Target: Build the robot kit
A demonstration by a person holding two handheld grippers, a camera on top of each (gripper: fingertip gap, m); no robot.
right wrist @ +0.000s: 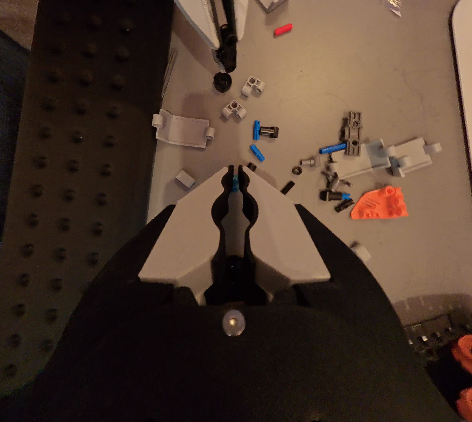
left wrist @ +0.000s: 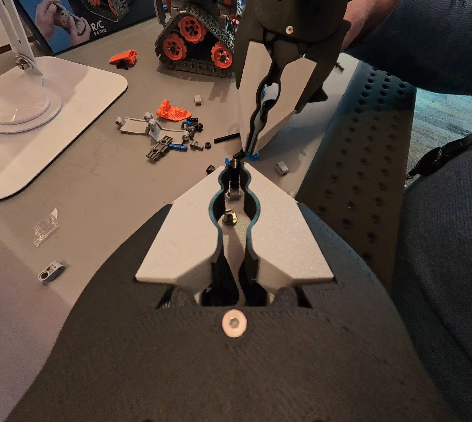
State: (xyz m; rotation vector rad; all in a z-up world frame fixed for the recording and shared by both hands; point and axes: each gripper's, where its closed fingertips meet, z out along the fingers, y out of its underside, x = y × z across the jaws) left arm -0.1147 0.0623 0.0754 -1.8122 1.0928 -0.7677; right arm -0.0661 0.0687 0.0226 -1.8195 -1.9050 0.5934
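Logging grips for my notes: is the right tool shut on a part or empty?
Shut on a part. The right tool pinches a small blue piece between its nearly closed fingers, above the grey table.

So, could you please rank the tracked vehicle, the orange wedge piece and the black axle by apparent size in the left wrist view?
1. Tracked vehicle, by far the largest.
2. Orange wedge piece.
3. Black axle, thinnest, though about as long as the wedge.
The vehicle sits farthest from the camera yet still looks biggest.

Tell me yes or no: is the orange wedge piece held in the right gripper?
No. The orange wedge piece lies loose on the table, while the right gripper pinches a small blue pin.
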